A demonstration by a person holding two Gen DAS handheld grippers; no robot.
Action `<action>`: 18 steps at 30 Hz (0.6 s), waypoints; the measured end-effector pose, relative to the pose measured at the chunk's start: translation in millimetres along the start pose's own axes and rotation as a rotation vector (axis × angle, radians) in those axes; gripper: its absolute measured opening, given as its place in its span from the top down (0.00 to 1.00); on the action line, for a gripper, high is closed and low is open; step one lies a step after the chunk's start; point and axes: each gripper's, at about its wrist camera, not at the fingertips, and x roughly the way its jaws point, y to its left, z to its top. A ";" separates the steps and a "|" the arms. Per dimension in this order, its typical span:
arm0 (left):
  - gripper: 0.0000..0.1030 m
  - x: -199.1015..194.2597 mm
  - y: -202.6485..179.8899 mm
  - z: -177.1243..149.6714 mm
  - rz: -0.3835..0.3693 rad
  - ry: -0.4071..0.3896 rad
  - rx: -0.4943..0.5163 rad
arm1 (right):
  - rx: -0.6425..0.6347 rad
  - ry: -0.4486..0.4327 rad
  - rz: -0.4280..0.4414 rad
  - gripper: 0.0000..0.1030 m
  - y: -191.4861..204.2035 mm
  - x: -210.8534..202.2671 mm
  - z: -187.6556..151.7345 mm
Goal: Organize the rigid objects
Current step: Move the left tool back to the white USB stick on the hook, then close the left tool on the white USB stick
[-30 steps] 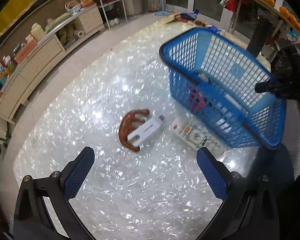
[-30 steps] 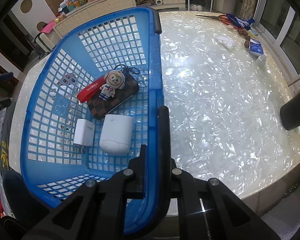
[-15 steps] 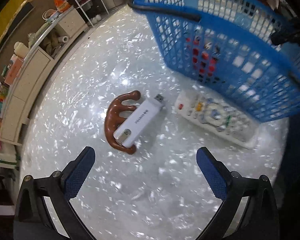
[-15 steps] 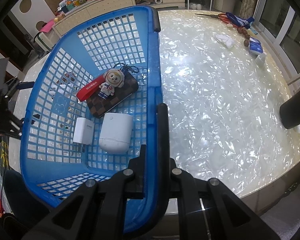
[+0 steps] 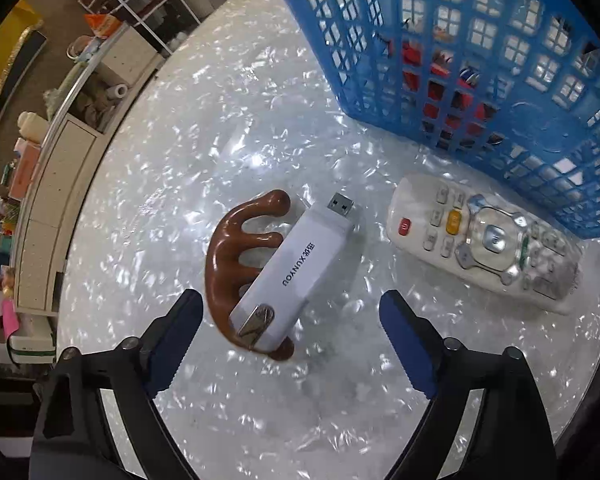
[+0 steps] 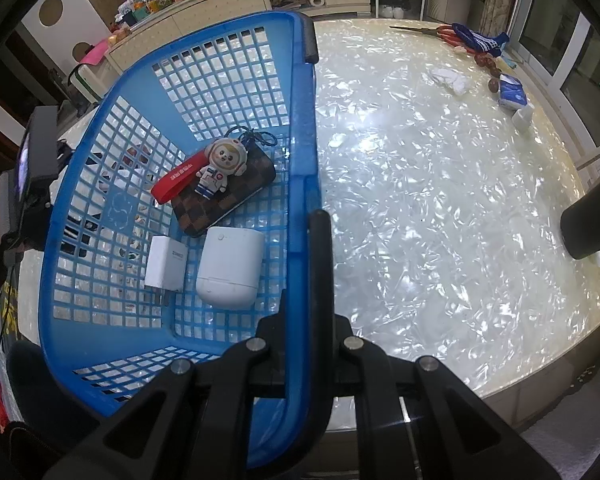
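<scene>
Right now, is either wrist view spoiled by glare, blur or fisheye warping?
Left wrist view: remote looks slightly smeared, the USB stick has readable print; the tabletop sparkles. Right wrist view: sharp, with a bright glare patch on the tabletop; the basket rim bows from fisheye.

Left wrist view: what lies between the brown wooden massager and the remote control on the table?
The white USB stick lies there, its rear end resting on the brown wooden massager; bare table separates its plug end from the remote control. The left wrist view shows this.
</scene>
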 end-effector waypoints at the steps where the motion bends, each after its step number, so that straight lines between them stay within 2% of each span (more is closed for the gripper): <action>1: 0.15 3.2 0.8 0.5 0.001 0.003 0.001 | 0.000 0.001 -0.001 0.92 0.2 0.4 0.1; 4: 0.16 5.6 5.5 3.5 -0.031 -0.008 -0.014 | 0.001 0.002 -0.004 0.92 0.6 0.7 0.3; 6: 0.23 6.4 9.2 4.9 -0.074 -0.015 -0.031 | 0.002 0.003 -0.007 0.92 0.8 1.0 0.4; 8: 0.37 7.3 13.0 6.6 -0.101 -0.022 -0.040 | 0.006 0.003 -0.006 0.92 0.6 1.3 0.6; 9: 0.43 6.6 13.0 6.9 -0.075 -0.026 -0.033 | 0.007 0.003 -0.007 0.92 0.6 1.8 0.7; 11: 0.55 8.0 15.5 7.6 -0.077 -0.015 -0.023 | 0.008 0.005 -0.009 0.92 0.8 2.8 0.9; 13: 0.62 8.2 14.4 6.3 -0.091 -0.004 -0.010 | 0.009 0.005 -0.009 0.92 0.9 3.2 0.9; 18: 0.65 7.2 14.0 1.1 -0.106 -0.025 -0.038 | 0.011 0.002 -0.009 0.92 1.2 2.5 0.3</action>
